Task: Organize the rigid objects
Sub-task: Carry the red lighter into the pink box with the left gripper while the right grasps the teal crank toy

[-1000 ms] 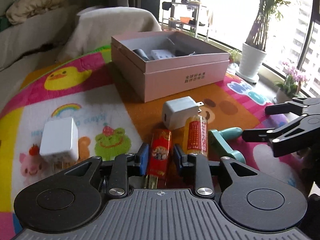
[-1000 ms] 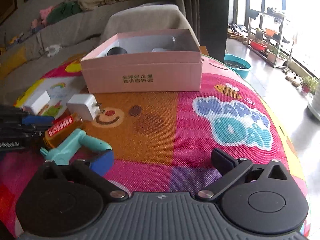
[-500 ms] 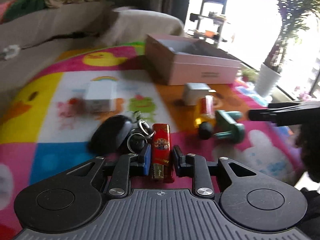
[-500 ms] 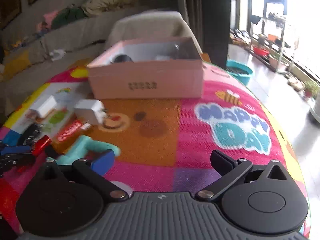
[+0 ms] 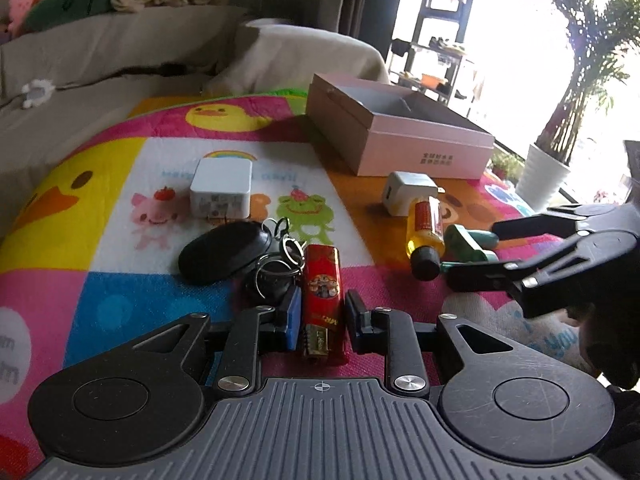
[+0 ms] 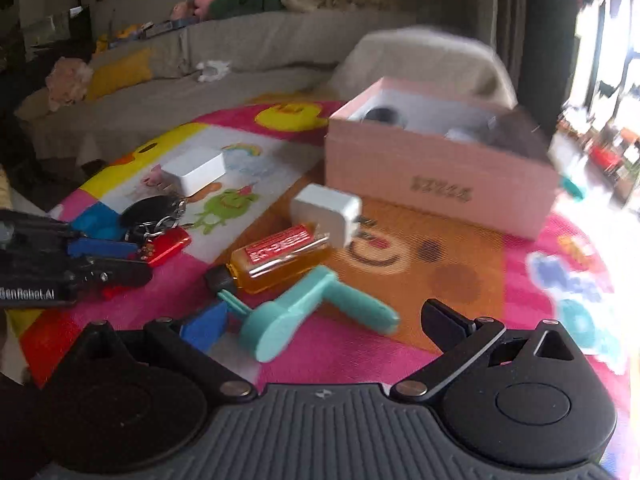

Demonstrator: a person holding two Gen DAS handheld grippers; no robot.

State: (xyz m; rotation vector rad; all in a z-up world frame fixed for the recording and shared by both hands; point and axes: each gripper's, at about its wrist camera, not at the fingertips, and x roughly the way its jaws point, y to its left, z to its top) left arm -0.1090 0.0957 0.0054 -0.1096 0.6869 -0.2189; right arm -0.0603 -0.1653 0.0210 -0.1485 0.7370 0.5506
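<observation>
My left gripper (image 5: 322, 314) is shut on a red lighter (image 5: 323, 296), held low over the colourful mat; the lighter also shows in the right wrist view (image 6: 164, 246). A black key fob with rings (image 5: 224, 252) lies just left of it. My right gripper (image 6: 320, 320) is open around a teal handle tool (image 6: 316, 312) on the mat. A yellow bottle with a red label (image 6: 276, 260), a white plug charger (image 6: 326, 214) and a white adapter block (image 5: 221, 192) lie nearby. The open pink box (image 5: 404, 136) stands behind, with items inside.
The mat (image 5: 92, 184) covers a rounded surface that drops off at its edges. A covered sofa (image 5: 100, 72) lies behind. A potted plant (image 5: 548, 172) stands at the right by the window.
My left gripper has pulled back and left with the red lighter, bringing the key fob into view. My right gripper has swung left, so that the teal tool now lies between its fingers.
</observation>
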